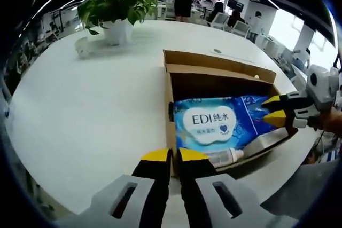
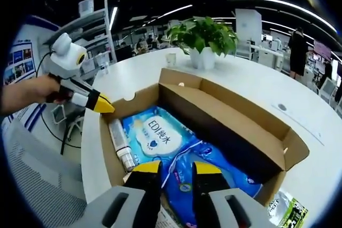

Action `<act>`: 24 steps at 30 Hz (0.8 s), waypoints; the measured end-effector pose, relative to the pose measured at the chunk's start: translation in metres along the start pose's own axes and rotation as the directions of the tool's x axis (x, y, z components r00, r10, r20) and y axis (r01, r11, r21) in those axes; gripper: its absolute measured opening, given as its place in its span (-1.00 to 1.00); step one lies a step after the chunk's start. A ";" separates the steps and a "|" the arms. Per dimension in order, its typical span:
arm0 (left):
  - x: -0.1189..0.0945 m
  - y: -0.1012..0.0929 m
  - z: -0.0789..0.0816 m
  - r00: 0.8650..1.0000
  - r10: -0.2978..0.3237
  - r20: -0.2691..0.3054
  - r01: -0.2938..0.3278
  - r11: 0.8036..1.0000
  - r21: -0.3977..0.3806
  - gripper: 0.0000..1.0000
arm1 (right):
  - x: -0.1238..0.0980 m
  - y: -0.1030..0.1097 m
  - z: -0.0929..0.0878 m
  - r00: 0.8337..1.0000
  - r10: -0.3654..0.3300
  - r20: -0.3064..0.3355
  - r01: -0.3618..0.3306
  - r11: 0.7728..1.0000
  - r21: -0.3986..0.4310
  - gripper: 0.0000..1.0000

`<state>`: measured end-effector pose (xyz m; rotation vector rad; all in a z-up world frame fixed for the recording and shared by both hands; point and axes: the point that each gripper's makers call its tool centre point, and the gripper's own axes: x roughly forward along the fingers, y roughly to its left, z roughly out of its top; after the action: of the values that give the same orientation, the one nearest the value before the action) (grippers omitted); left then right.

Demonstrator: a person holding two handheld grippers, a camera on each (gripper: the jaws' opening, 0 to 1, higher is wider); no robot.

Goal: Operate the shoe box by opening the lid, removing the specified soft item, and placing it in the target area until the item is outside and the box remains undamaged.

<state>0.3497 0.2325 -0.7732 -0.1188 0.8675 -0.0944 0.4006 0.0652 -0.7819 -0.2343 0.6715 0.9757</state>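
Note:
The cardboard shoe box [image 1: 176, 76] [image 2: 243, 124] stands open on the white table, its lid folded back. Inside lies a blue wipes pack [image 1: 222, 124] [image 2: 155, 134] beside a white tube [image 1: 230, 156] [image 2: 122, 147]. My right gripper [image 2: 176, 168] [image 1: 277, 109] sits at one end of the pack, its jaws closed in on the crinkled blue wrapper between them. My left gripper [image 1: 175, 156] [image 2: 101, 103] hovers just outside the box's short wall by the tube, jaws together, holding nothing.
A potted plant [image 1: 117, 9] [image 2: 206, 38] and a small white cup [image 1: 82, 47] [image 2: 171, 57] stand at the far side of the round table [image 1: 80, 110]. A green-and-white packet [image 2: 288, 206] lies by the box corner. People and desks are behind.

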 end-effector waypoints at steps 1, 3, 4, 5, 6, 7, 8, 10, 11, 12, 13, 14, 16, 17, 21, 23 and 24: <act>0.000 0.000 0.000 1.000 0.002 -0.001 -0.002 1.000 -0.003 -0.95 | 0.001 0.001 0.000 1.000 0.002 -0.001 -0.002 1.000 0.001 -0.68; 0.001 0.001 0.000 1.000 0.006 -0.004 -0.006 1.000 -0.006 -0.95 | 0.005 0.001 0.000 1.000 0.005 -0.004 -0.005 1.000 0.000 -0.70; 0.001 0.001 0.000 1.000 0.007 -0.005 -0.007 1.000 -0.005 -0.95 | 0.006 0.002 0.000 1.000 0.006 -0.005 -0.006 1.000 -0.001 -0.72; 0.001 0.001 0.000 1.000 0.009 -0.006 -0.009 1.000 -0.003 -0.96 | 0.007 0.002 -0.001 1.000 0.007 -0.006 -0.007 1.000 -0.003 -0.73; 0.001 0.002 0.000 1.000 0.011 -0.008 -0.011 1.000 -0.003 -0.96 | 0.008 0.003 -0.001 1.000 0.007 -0.007 -0.007 1.000 -0.004 -0.73; 0.001 0.002 0.000 1.000 0.012 -0.009 -0.012 1.000 -0.004 -0.96 | 0.010 0.004 -0.001 1.000 0.010 -0.009 -0.010 1.000 -0.005 -0.74; 0.001 0.002 0.000 1.000 0.014 -0.009 -0.014 1.000 -0.004 -0.96 | 0.011 0.004 -0.001 1.000 0.013 -0.011 -0.013 1.000 -0.005 -0.75; 0.001 0.003 0.000 1.000 0.015 -0.010 -0.015 1.000 -0.007 -0.96 | 0.013 0.005 -0.002 1.000 0.014 -0.016 -0.014 1.000 -0.009 -0.75; 0.002 0.003 0.000 1.000 0.016 -0.010 -0.016 1.000 -0.006 -0.96 | 0.015 0.005 -0.002 1.000 0.013 -0.018 -0.014 1.000 -0.011 -0.75; 0.002 0.003 0.000 1.000 0.016 -0.010 -0.016 1.000 -0.008 -0.96 | 0.017 0.006 -0.002 1.000 0.015 -0.021 -0.015 1.000 -0.009 -0.76; 0.002 0.003 0.000 1.000 0.015 -0.009 -0.015 1.000 -0.011 -0.96 | 0.018 0.006 -0.002 1.000 0.017 -0.022 -0.017 1.000 -0.007 -0.77; 0.002 0.004 0.000 1.000 0.015 -0.009 -0.015 1.000 -0.013 -0.96 | 0.019 0.006 -0.002 1.000 0.018 -0.024 -0.018 1.000 -0.003 -0.77; 0.002 0.004 0.000 1.000 0.014 -0.010 -0.014 1.000 -0.018 -0.96 | 0.022 0.006 -0.002 0.999 0.014 -0.030 -0.015 1.000 -0.004 -0.77; 0.002 0.004 0.000 1.000 0.013 -0.011 -0.013 1.000 -0.019 -0.96 | 0.023 0.005 -0.002 0.999 0.014 -0.032 -0.014 1.000 -0.004 -0.77; 0.000 0.002 0.000 1.000 0.012 -0.009 -0.013 1.000 -0.023 -0.95 | 0.028 0.006 -0.005 0.999 0.016 -0.047 -0.016 1.000 0.007 -0.78; 0.002 0.004 0.001 1.000 0.011 -0.009 -0.011 1.000 -0.028 -0.95 | 0.030 0.007 -0.005 0.999 0.018 -0.049 -0.017 1.000 0.011 -0.78; 0.002 0.004 0.001 1.000 0.010 -0.009 -0.010 1.000 -0.030 -0.95 | 0.031 0.007 -0.005 0.999 0.019 -0.049 -0.019 1.000 0.016 -0.78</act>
<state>0.3523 0.2365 -0.7750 -0.1418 0.8789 -0.0727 0.4042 0.0883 -0.8041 -0.2395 0.7275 0.9851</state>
